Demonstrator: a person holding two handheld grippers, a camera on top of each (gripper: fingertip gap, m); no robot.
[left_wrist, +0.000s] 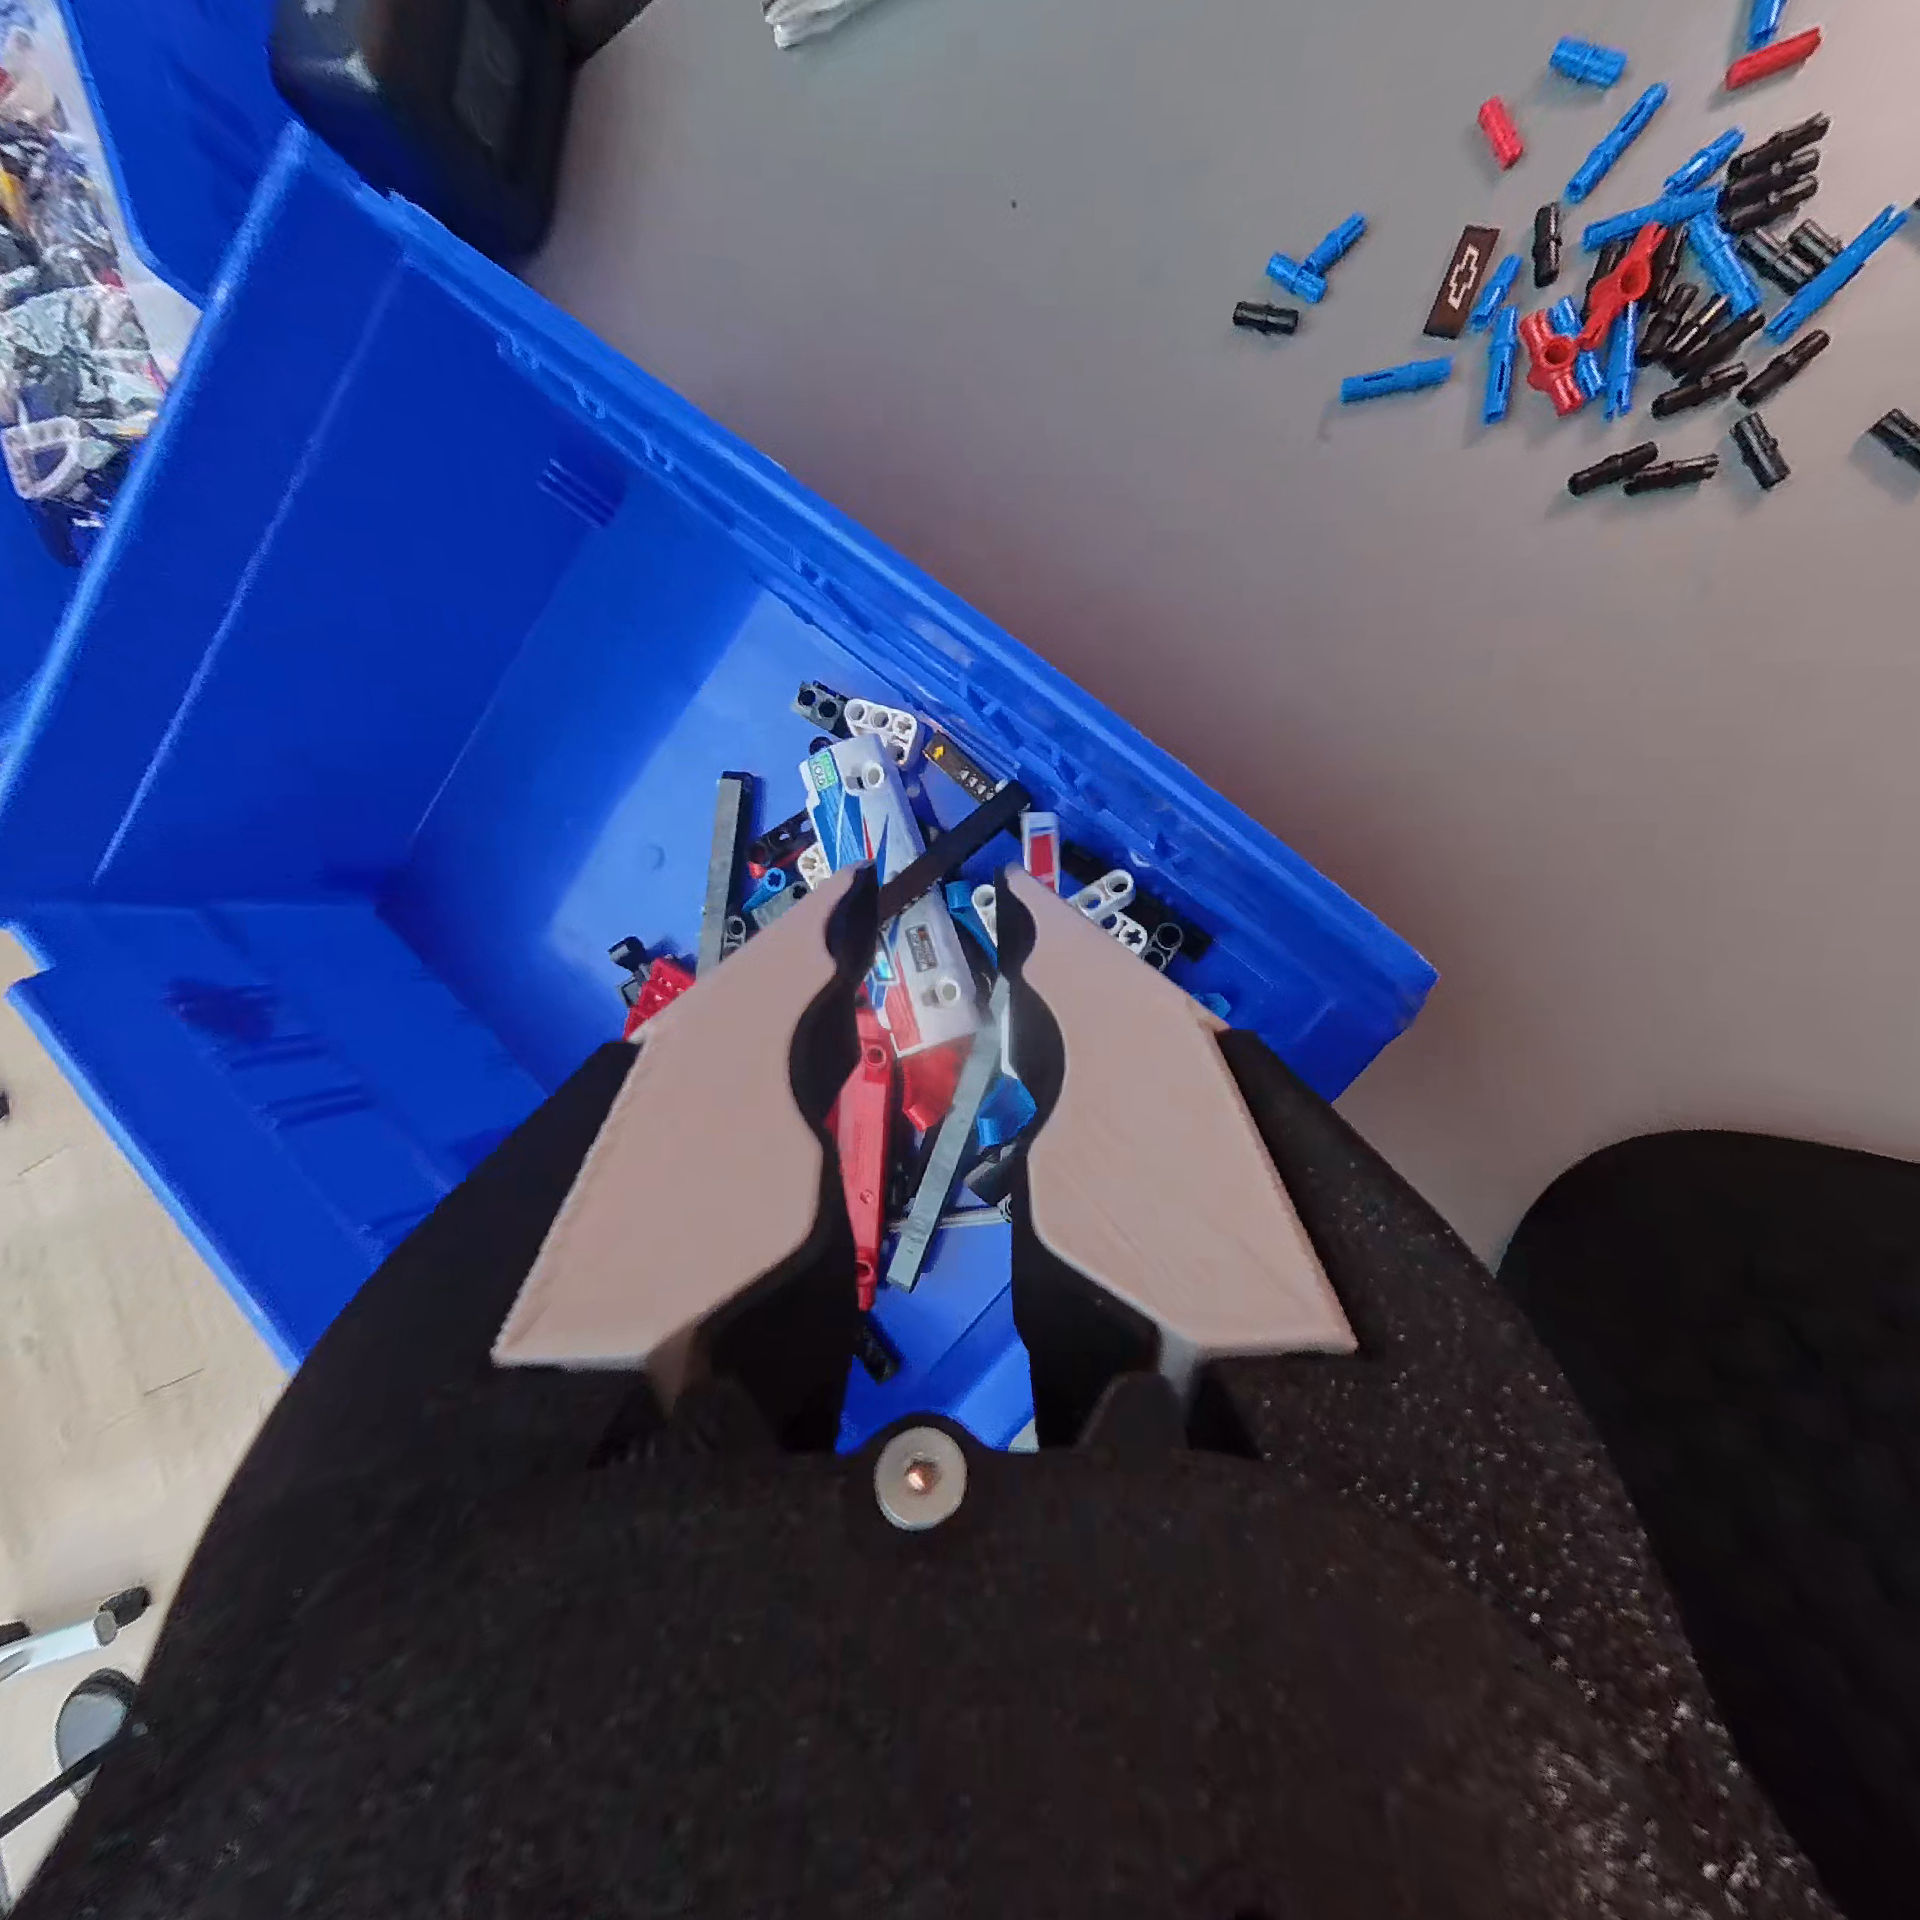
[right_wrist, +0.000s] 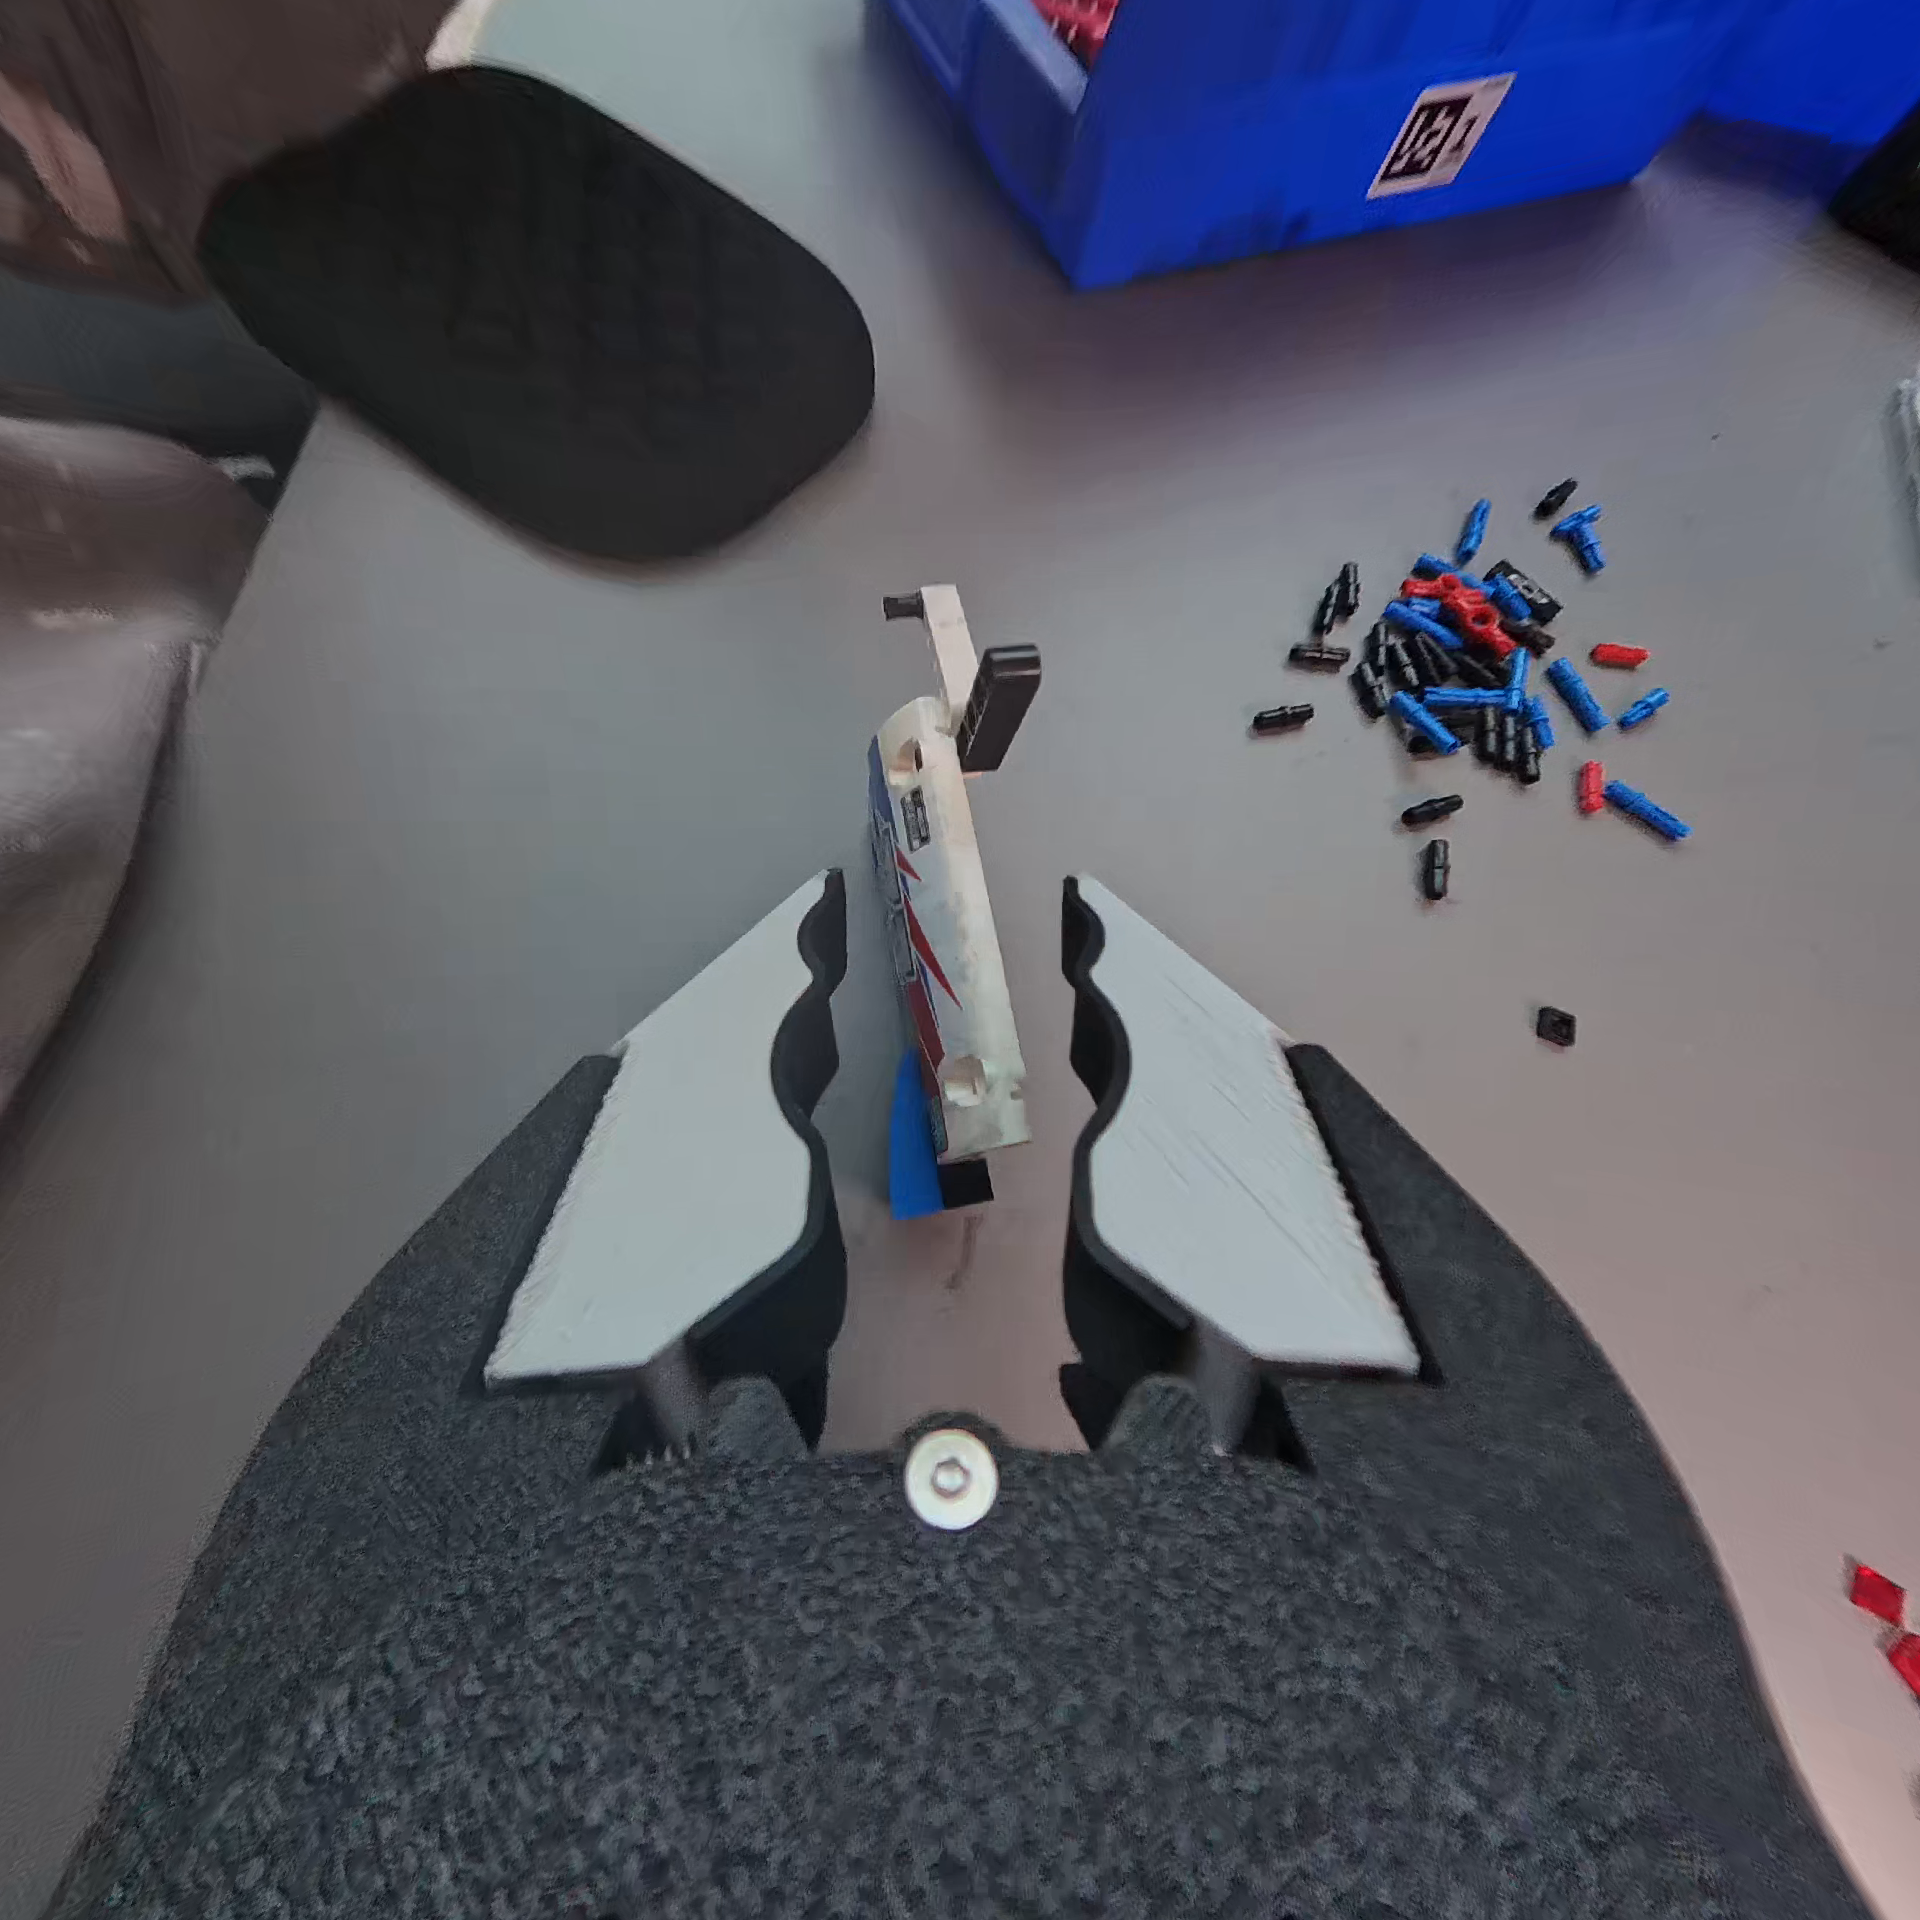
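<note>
My left gripper (left_wrist: 935, 878) is open and hangs over a blue bin (left_wrist: 312, 623), just above a pile of building parts (left_wrist: 904, 987) in its near corner: a white stickered panel (left_wrist: 883, 831), a red panel (left_wrist: 868, 1143), a grey beam (left_wrist: 951, 1153) and a black beam (left_wrist: 961, 842) by the fingertips. My right gripper (right_wrist: 951, 881) is open low over the grey table. A white stickered panel assembly (right_wrist: 971, 935) lies between its fingers with a gap on each side. A black piece (right_wrist: 997, 707) sits at its far end, a blue piece (right_wrist: 912, 1153) at its near end.
A heap of blue, black and red pins (right_wrist: 1475, 665) lies on the table to the right, also in the left wrist view (left_wrist: 1662, 281). A blue bin with a tag (right_wrist: 1247, 156) stands far right. A black rounded body (right_wrist: 540, 312) hangs far left. A bag of parts (left_wrist: 62, 312) fills another bin. Measured from the fingertips, the blue piece (right_wrist: 912, 1153) is 5 centimeters or so from the right gripper and 35 centimeters from the left.
</note>
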